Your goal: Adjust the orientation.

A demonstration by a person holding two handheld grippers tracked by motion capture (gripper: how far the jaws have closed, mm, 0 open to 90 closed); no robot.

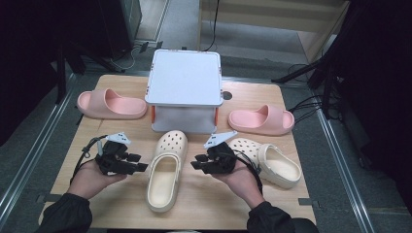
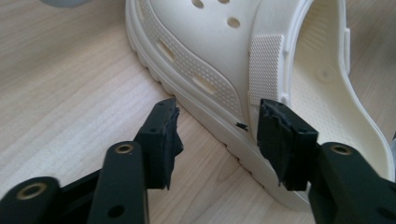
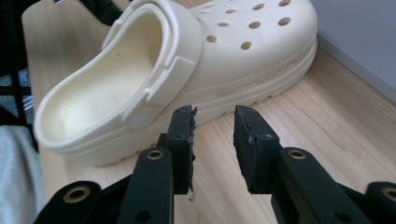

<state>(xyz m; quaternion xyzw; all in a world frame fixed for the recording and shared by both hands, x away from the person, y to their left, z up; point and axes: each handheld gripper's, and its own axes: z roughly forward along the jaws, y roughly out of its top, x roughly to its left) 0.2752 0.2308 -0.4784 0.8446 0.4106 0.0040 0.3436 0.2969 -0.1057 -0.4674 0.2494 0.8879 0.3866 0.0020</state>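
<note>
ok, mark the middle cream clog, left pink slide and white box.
middle cream clog [image 1: 166, 170], high view, on its footbed.
left pink slide [image 1: 99, 102], high view, on its strap.
white box [image 1: 184, 77], high view, on its lid.

The high view is soft and low in detail, its wooden table evenly lit from above while the surroundings sink into near black. Shadows are faint. Both gripper views are bright and sharper; the cream clog looks slightly washed out, and the nearest jaw parts blur.
</note>
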